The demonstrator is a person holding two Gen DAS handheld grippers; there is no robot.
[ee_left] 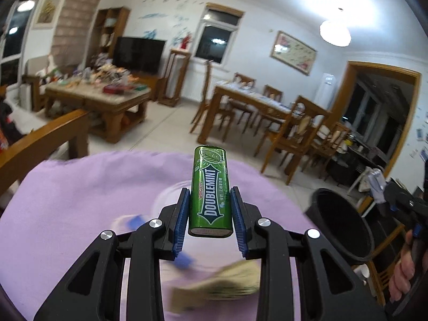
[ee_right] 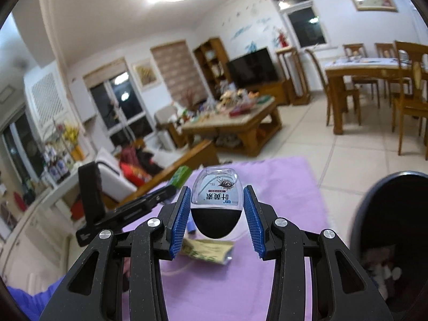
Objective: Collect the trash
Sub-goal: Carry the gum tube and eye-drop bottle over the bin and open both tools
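My left gripper (ee_left: 210, 208) is shut on a green Doublemint gum container (ee_left: 210, 190), held upright above the purple cloth (ee_left: 80, 200). My right gripper (ee_right: 216, 208) is shut on a small clear eye-drop bottle with a black cap (ee_right: 217, 203), also above the purple cloth (ee_right: 281, 200). A black trash bin (ee_left: 339, 224) stands to the right of the cloth; it also shows at the right edge of the right wrist view (ee_right: 388, 240), with trash inside. A beige-green wrapper (ee_right: 206, 248) and a small blue piece (ee_right: 190, 227) lie on the cloth. The left gripper (ee_right: 128, 208) appears in the right wrist view.
A wooden bench arm (ee_left: 40, 144) borders the cloth on the left. A cluttered coffee table (ee_left: 99, 101) and a dining table with chairs (ee_left: 267, 112) stand beyond on the tiled floor. The right hand and gripper (ee_left: 409, 227) show beside the bin.
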